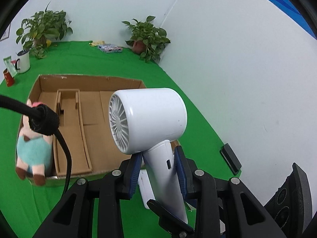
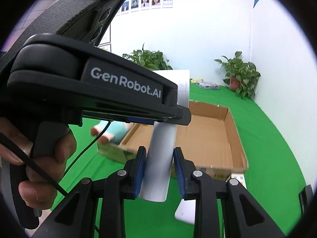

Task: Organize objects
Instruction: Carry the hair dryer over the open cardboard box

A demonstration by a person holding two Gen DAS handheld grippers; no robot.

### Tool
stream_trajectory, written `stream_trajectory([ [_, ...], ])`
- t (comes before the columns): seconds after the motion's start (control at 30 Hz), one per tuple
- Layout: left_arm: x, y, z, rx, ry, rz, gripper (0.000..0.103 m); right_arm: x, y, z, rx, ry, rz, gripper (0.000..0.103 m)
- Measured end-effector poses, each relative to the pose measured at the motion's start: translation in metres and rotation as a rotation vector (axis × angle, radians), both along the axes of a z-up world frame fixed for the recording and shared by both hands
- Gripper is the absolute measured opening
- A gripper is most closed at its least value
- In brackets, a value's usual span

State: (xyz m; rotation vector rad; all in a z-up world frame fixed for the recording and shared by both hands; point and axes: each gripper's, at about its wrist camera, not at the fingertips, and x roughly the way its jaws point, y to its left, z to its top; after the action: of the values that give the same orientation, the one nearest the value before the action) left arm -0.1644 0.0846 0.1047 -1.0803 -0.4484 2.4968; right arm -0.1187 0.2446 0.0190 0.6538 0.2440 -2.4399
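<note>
A white hair dryer [image 1: 148, 119] hangs in the air above the near edge of an open cardboard box [image 1: 87, 83]. My left gripper [image 1: 158, 168] is shut on its handle, with the blue pads pressed on both sides. In the right wrist view the same handle [image 2: 160, 158] stands between my right gripper's [image 2: 160, 170] pads; the left pad touches it, a thin gap shows at the right pad. The left gripper body [image 2: 89, 87] blocks the dryer head there. A plush toy [image 1: 33, 148] lies in the box's left compartment. The dryer's black cord [image 1: 63, 142] hangs at the left.
Green cloth [image 1: 138, 71] covers the table. Two potted plants [image 1: 146, 37] [image 1: 43, 29] stand at the back wall, with a mug [image 1: 22, 61], a red cup [image 1: 9, 77] and a colourful packet [image 1: 110, 48]. A black phone [image 1: 230, 158] lies at the right. A white object [image 2: 187, 212] lies under the right gripper.
</note>
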Motion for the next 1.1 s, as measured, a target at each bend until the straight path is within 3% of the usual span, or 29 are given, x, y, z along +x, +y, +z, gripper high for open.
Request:
stream_trajectory([
  [0.3,-0.055,-0.013,0.027,-0.020,0.004,-0.003,0.031,-0.045,-0.013,0.013,-0.020,0.012,-0.001,0.027],
  [0.53,-0.112,-0.032,0.018,-0.019,-0.038,0.005,0.031,-0.069,-0.027,0.009,-0.025,-0.025,0.008,0.027],
  [0.8,-0.173,-0.046,-0.024,-0.037,-0.127,0.013,0.031,-0.100,-0.041,-0.009,-0.022,-0.110,0.021,0.027],
  [1.1,-0.221,-0.042,-0.100,-0.070,-0.281,0.013,0.031,-0.132,-0.049,-0.049,-0.028,-0.264,0.014,0.027],
])
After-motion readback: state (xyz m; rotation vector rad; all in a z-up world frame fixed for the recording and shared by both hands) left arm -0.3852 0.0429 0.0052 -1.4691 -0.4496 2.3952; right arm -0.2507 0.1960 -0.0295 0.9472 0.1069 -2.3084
